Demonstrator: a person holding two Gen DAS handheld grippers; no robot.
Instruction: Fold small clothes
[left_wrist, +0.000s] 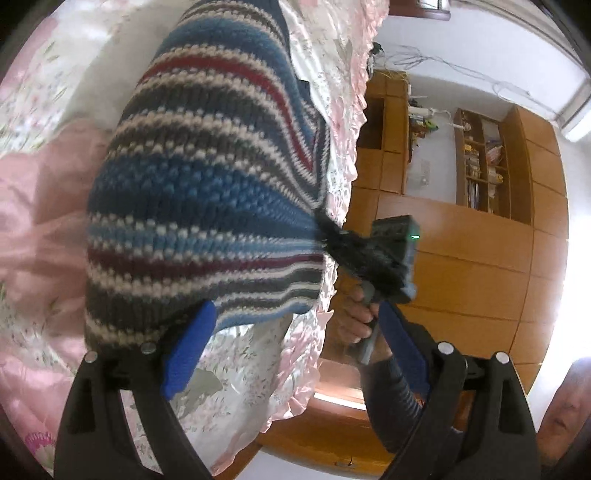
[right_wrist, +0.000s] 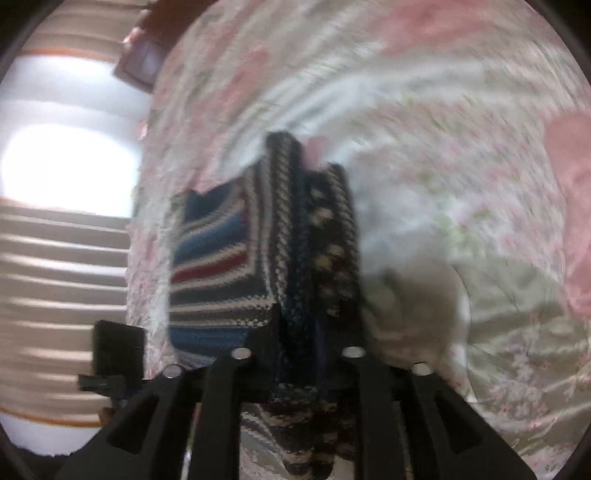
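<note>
Left gripper (left_wrist: 295, 336): blue-padded fingers (left_wrist: 192, 343) spread wide, nothing between them; the left pad lies against the lower edge of the knit, no pinch.
Right gripper (right_wrist: 299, 332): black fingers pressed together on a bunched fold of the knit; the fabric fills the gap and spills back toward the camera. The same tool shows in the left wrist view (left_wrist: 384, 254), dark and blurred, clamped on a gathered corner of the knit.
Hand (left_wrist: 356, 314): grips the right tool's handle just below that clamped corner; dark ribbed sleeve behind it.
Striped sweater (left_wrist: 207, 184): knit in blue, grey, cream and dark red bands. Lifted off the bedspread, stretched from the clamped corner across the frame; in the right wrist view (right_wrist: 221, 266) it runs away from the fingers as a standing fold with a flat panel to its left.
Bedspread (left_wrist: 44, 184): pink floral satin, ruffled edge, beneath and behind the sweater.
Wooden cabinets (left_wrist: 480, 243): beyond the bedspread edge; open shelves hold small items, too small to identify.
Right wrist view: heavily blurred; detail limited.
</note>
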